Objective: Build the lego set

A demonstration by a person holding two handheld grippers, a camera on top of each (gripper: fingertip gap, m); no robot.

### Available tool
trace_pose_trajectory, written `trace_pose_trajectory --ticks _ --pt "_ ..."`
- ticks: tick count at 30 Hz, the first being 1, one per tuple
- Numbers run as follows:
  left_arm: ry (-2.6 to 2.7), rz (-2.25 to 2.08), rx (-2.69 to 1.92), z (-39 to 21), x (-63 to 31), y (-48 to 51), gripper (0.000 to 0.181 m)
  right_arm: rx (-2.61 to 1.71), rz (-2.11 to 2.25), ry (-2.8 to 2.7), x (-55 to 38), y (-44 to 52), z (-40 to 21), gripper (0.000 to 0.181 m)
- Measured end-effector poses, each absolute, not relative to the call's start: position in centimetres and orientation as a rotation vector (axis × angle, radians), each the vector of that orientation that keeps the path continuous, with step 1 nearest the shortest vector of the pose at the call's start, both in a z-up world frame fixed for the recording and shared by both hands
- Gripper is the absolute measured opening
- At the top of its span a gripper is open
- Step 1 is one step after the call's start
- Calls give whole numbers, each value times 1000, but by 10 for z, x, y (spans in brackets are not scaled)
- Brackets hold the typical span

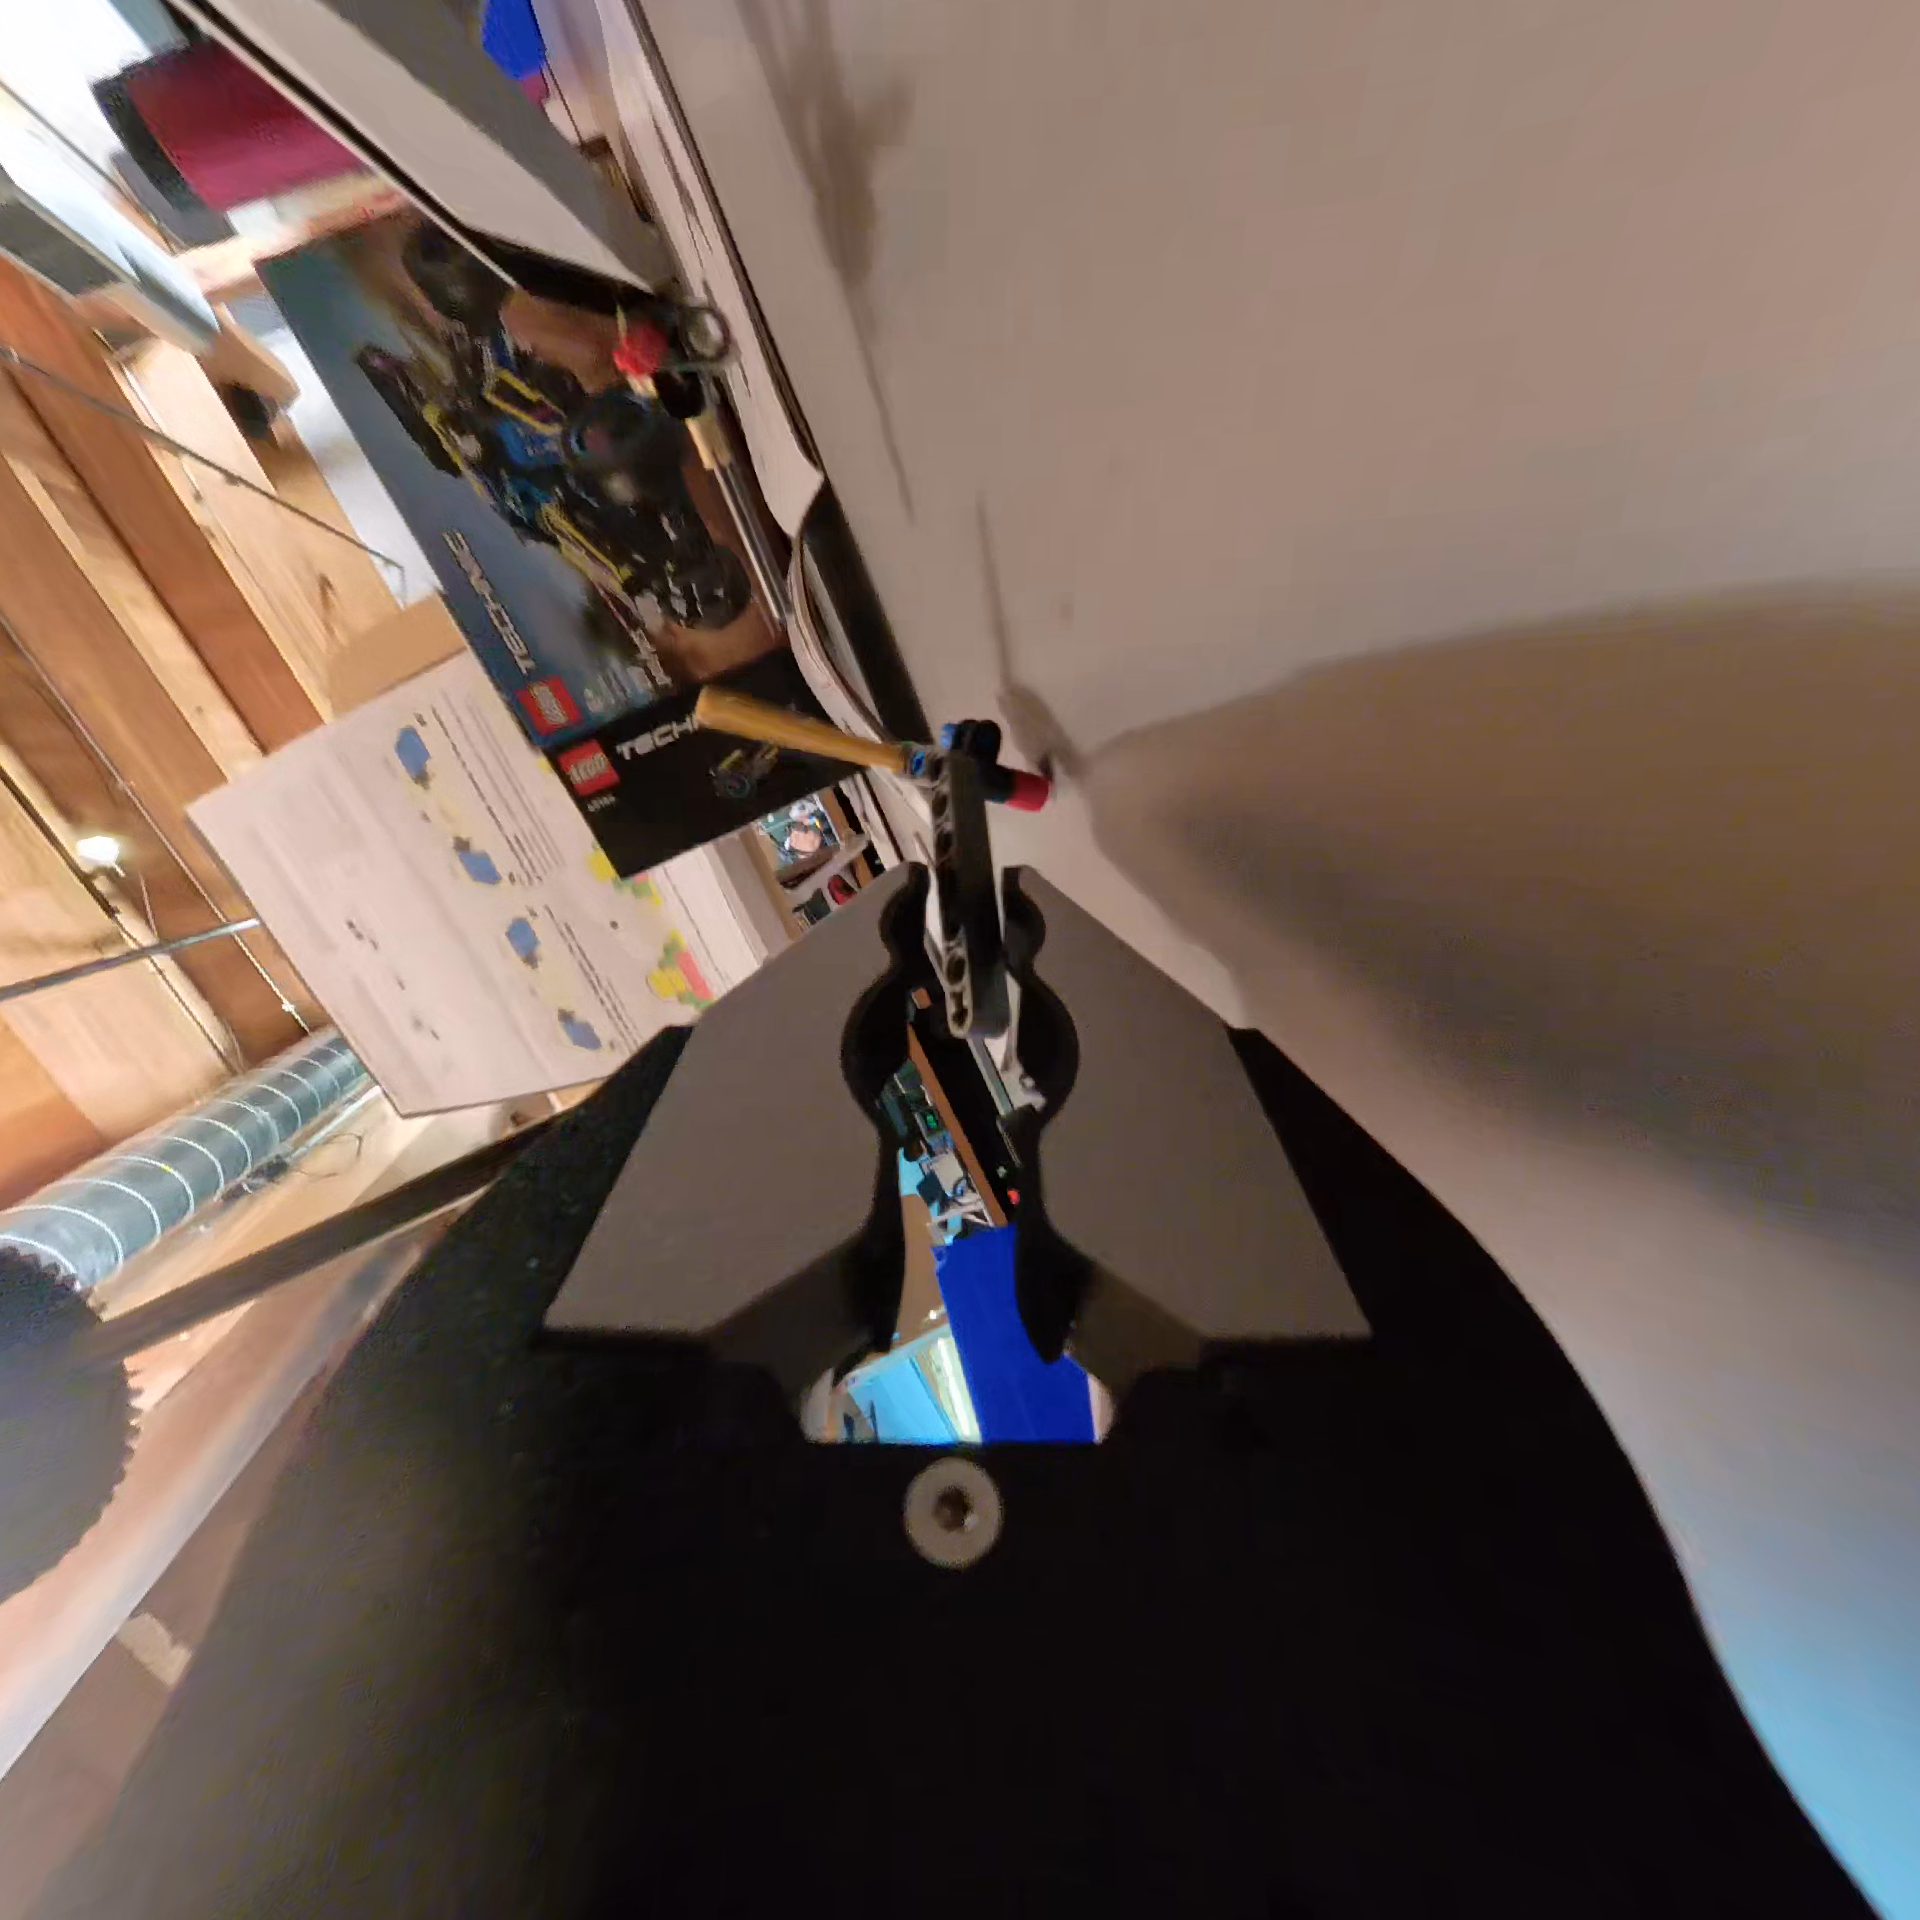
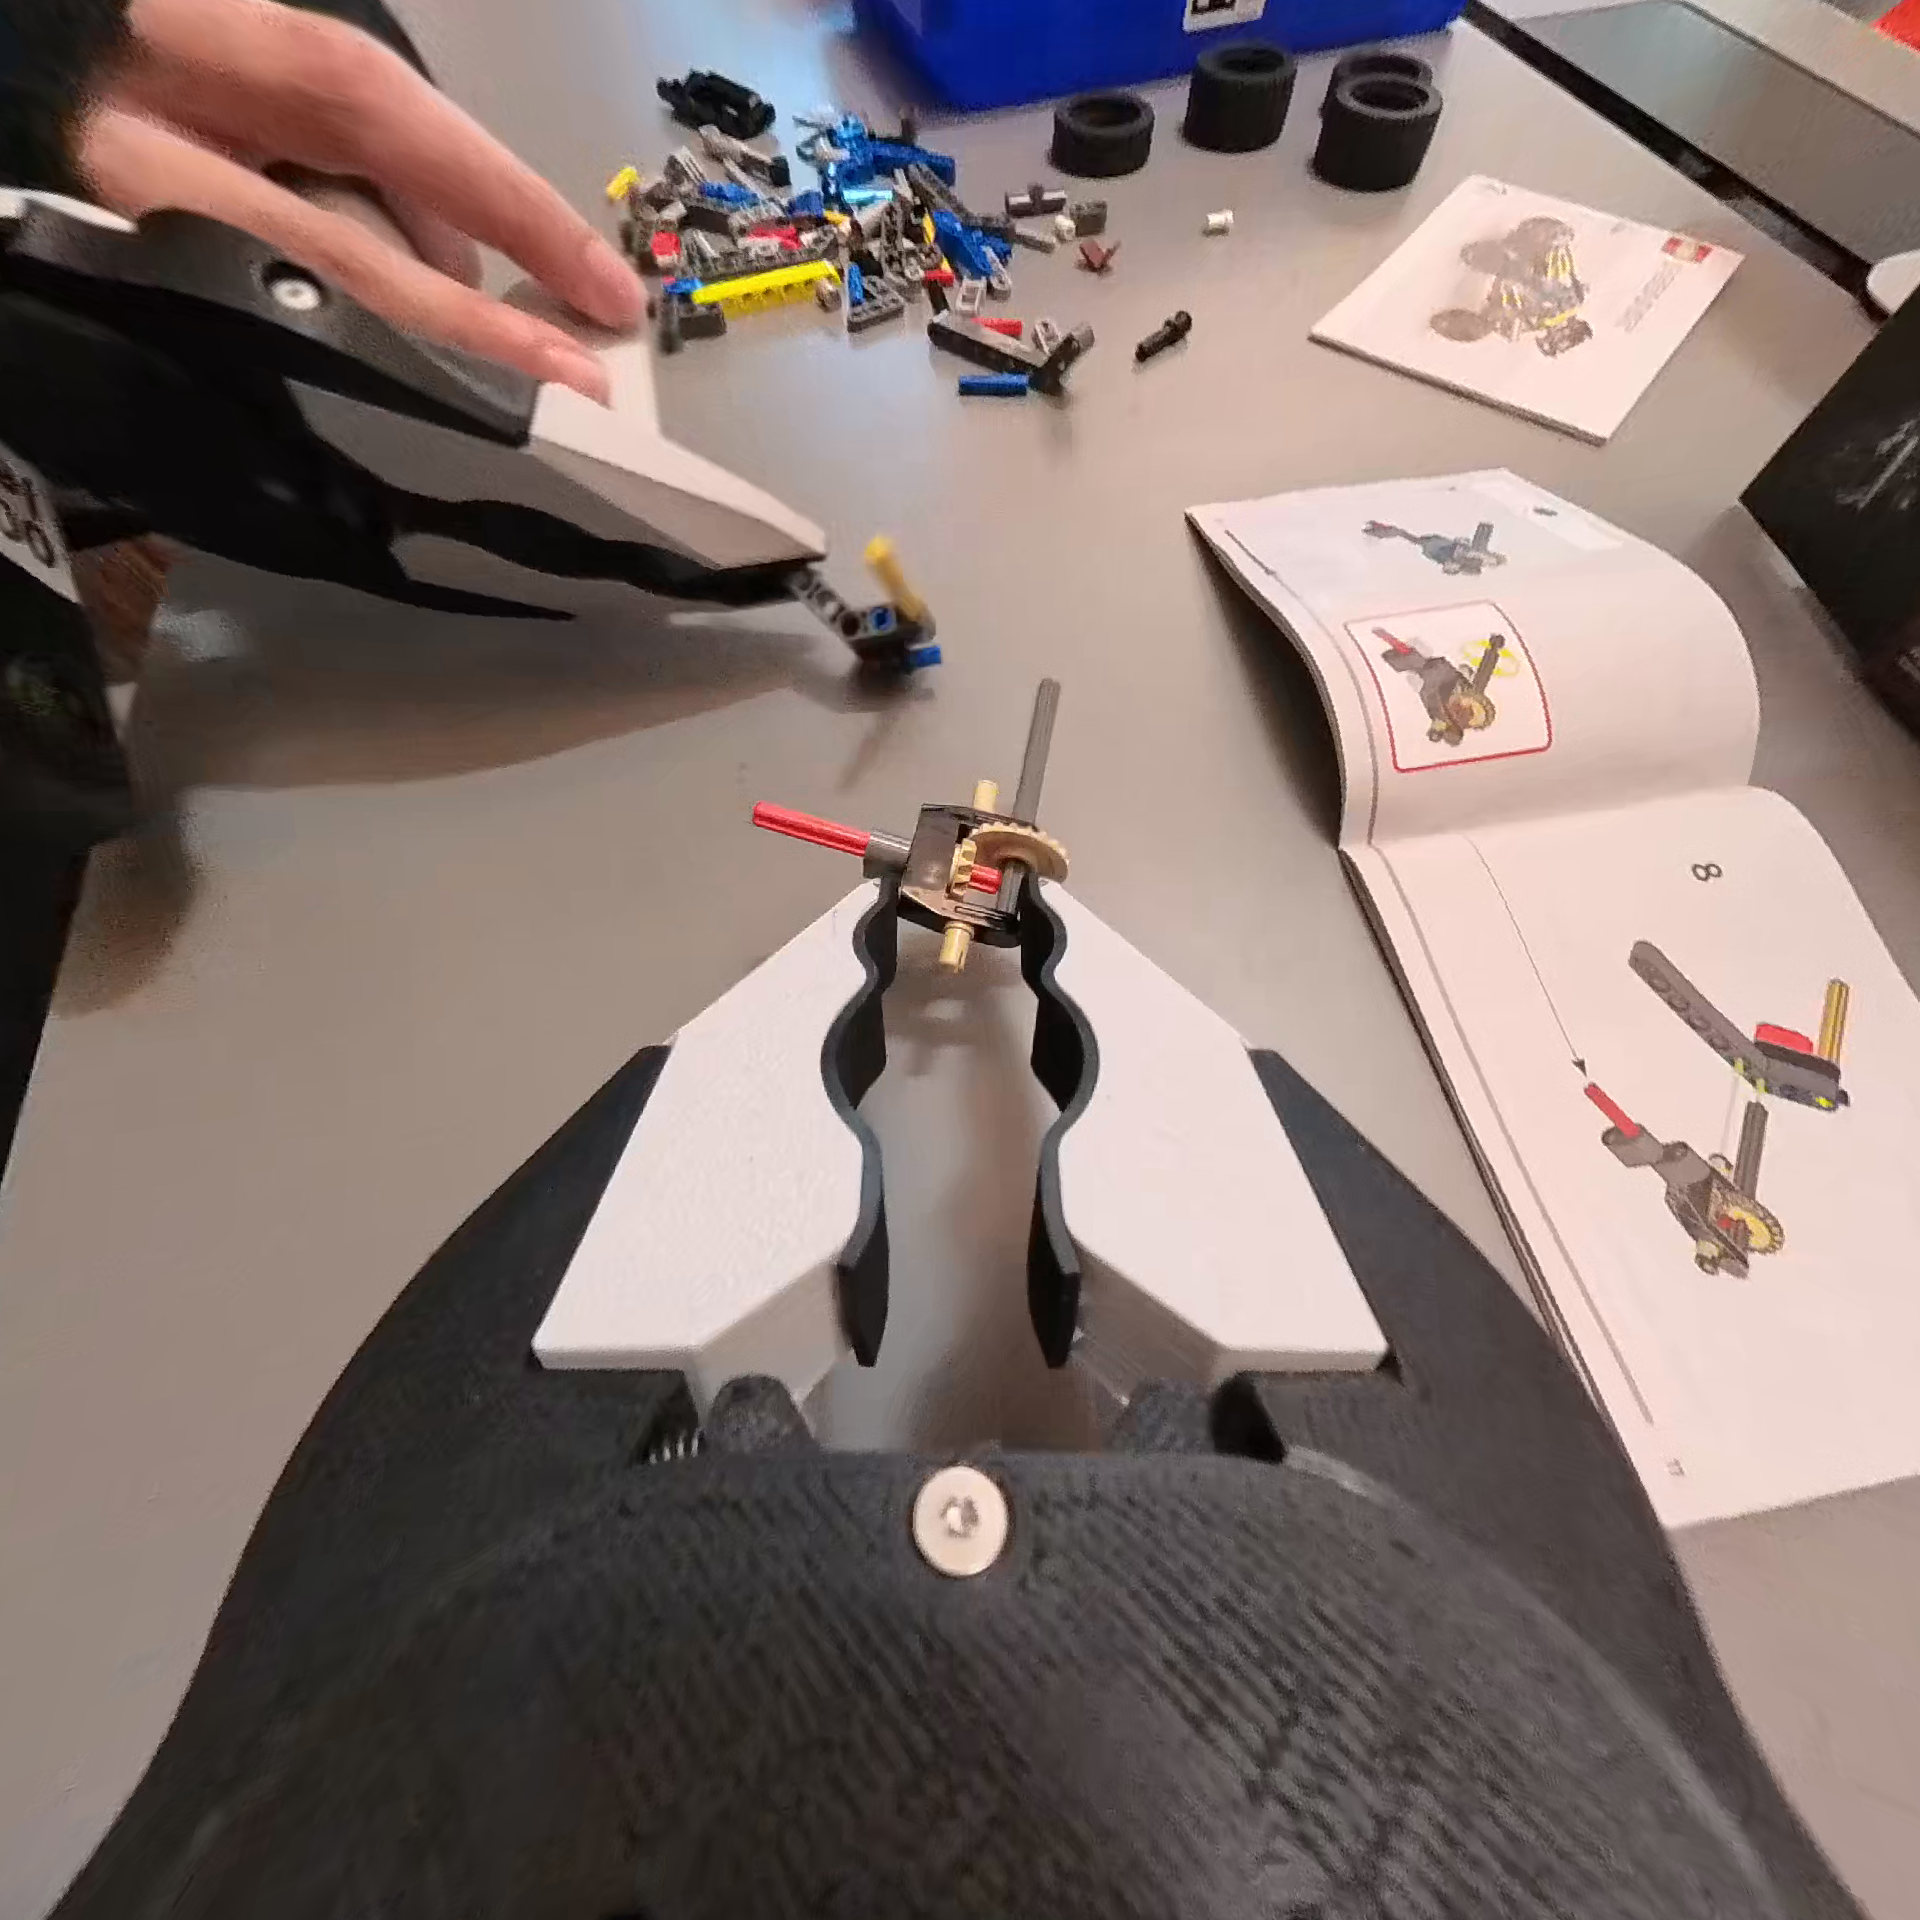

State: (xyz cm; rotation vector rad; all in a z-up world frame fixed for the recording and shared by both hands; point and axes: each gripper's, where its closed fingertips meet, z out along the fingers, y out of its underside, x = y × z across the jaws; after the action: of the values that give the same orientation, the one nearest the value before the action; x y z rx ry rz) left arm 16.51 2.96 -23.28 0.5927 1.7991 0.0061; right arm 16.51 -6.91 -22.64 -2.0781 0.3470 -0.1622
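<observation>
In the right wrist view my right gripper point(image 2: 951, 896) is shut on a small gear assembly point(image 2: 961, 868): a black frame with tan gears, a red axle to the left and a long grey axle pointing away, held above the grey table point(image 2: 520, 935). My left gripper point(image 2: 800, 566), held by a hand point(image 2: 343, 197), comes in from the left. It is shut on a black beam assembly point(image 2: 873, 623) with a yellow axle and blue pins, whose far end rests on the table. In the left wrist view my left gripper point(image 1: 961, 935) pinches that beam point(image 1: 961, 862); its red-tipped end meets the table.
An open instruction booklet point(image 2: 1558, 935) lies at the right, a smaller booklet point(image 2: 1527, 301) behind it, and a black box point(image 2: 1849, 520) at the right edge. A pile of loose pieces point(image 2: 831, 239), black tyres point(image 2: 1247, 104) and a blue bin point(image 2: 1143, 31) lie at the back.
</observation>
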Motion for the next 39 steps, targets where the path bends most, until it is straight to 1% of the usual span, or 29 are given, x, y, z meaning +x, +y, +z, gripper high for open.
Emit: trace_pose_trajectory --ticks 1,3,6,10,12,14,16,17,18,20,25,26,27,29,30,39 --pt "1798 4 610 -233 163 26 16 -2079 -154 347 165 -71 -227 22" --pt "1809 13 649 -235 159 21 32 -2069 -130 355 164 -72 -226 22" --pt "1815 -67 690 -231 150 10 41 -2072 -92 353 161 -75 -227 22" --pt "2135 -355 495 -231 131 10 52 -2111 -67 380 157 -90 -224 22" --pt "2386 -558 333 -230 114 11 55 -2127 -26 386 149 -98 -217 22" --pt "2575 -783 146 -221 103 10 62 -2142 21 363 136 -98 -210 22" --pt "2639 -997 22 -209 106 10 54 -2167 42 284 120 -90 -207 22" --pt "2605 -1061 -17 -204 117 11 44 -2185 35 251 115 -84 -208 22" --pt "2547 -1097 -18 -201 129 12 37 -2212 36 226 109 -79 -210 22" --pt "2461 -1091 72 -204 145 13 36 -2274 51 177 101 -71 -219 22" --pt "2372 -825 489 -231 142 3 41 -2298 97 184 94 -67 -229 22" --pt "2374 -777 541 -237 139 2 40 -2285 98 183 92 -67 -229 22" --pt "2376 -738 582 -243 138 2 32 -2276 101 183 91 -67 -228 22" --pt "2354 -723 612 -247 139 -1 23 -2277 103 192 91 -68 -229 22" --pt "2359 -727 608 -248 141 -3 21 -2283 105 191 91 -70 -230 22" --pt "2500 -699 598 -251 145 -9 21 -2278 119 185 89 -77 -229 22"
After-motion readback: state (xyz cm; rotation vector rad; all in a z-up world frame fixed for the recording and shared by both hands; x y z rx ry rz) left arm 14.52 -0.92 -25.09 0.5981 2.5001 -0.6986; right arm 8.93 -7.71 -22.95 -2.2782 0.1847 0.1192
